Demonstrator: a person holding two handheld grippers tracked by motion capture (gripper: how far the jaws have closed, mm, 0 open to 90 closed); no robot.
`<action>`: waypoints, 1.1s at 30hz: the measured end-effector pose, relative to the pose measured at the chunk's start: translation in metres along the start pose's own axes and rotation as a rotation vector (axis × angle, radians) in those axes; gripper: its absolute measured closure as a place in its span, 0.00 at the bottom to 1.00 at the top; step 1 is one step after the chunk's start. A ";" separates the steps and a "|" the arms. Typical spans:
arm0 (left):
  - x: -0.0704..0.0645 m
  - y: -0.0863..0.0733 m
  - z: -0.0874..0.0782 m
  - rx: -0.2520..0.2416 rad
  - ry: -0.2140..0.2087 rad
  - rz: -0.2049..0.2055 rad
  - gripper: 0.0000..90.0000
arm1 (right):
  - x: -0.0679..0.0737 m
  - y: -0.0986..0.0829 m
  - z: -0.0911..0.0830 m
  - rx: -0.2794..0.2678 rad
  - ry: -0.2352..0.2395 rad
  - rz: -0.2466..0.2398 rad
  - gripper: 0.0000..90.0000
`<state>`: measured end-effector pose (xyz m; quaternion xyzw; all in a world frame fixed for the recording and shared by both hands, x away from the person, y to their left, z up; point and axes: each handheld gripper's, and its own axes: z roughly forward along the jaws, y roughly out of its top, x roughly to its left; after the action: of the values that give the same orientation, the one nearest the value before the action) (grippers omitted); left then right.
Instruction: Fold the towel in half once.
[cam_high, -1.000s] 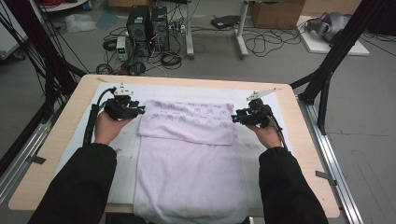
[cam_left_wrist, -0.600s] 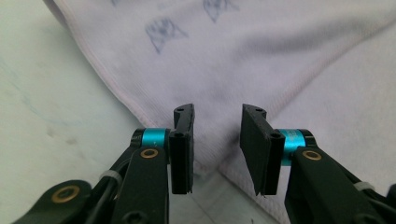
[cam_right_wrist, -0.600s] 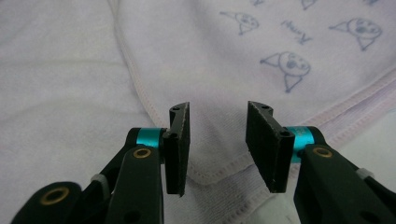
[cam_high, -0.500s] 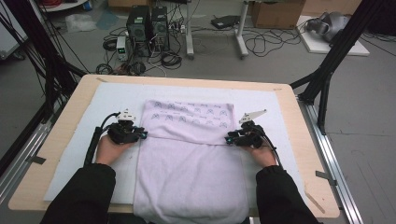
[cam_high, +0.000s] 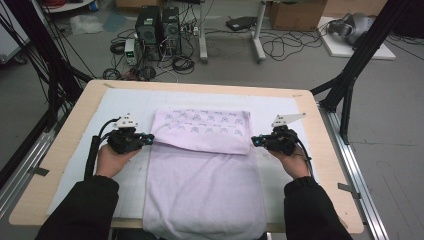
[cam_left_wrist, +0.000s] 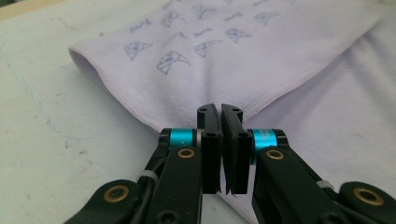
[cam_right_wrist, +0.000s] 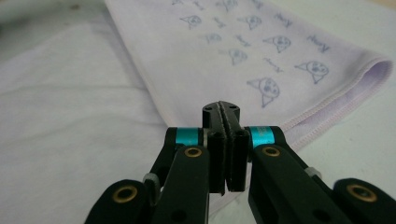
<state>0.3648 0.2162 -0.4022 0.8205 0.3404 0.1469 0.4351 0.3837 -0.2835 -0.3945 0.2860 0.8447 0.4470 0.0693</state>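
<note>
Lilac towel (cam_high: 205, 175) mid-table, far end folded back twd person.
Long axis runs near-far; near end hangs over table (cam_high: 65, 150) edge, fold flap w/ print faces up. Left gripper (cam_high: 148, 139) & right gripper (cam_high: 254, 141) jaws pressed together, each pinching a flap corner at towel's L/R edges.

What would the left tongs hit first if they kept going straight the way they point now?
The left tongs point straight at the folded-over flap of the lilac towel, its hem right at the tips. They seem shut on that hem already, so the flap comes first, though contact is hard to confirm.
</note>
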 end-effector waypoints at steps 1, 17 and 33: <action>-0.006 0.000 -0.008 -0.010 -0.006 0.013 0.96 | 0.003 -0.001 -0.006 -0.011 0.008 -0.003 1.00; -0.023 -0.039 0.007 0.068 -0.001 0.022 0.76 | 0.012 -0.024 0.035 0.040 0.013 -0.038 0.67; -0.034 -0.017 -0.011 0.006 -0.042 0.036 0.96 | 0.013 -0.017 0.013 0.006 0.029 -0.038 0.98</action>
<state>0.3268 0.2064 -0.4079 0.8309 0.3167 0.1363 0.4368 0.3706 -0.2747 -0.4136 0.2638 0.8523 0.4470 0.0648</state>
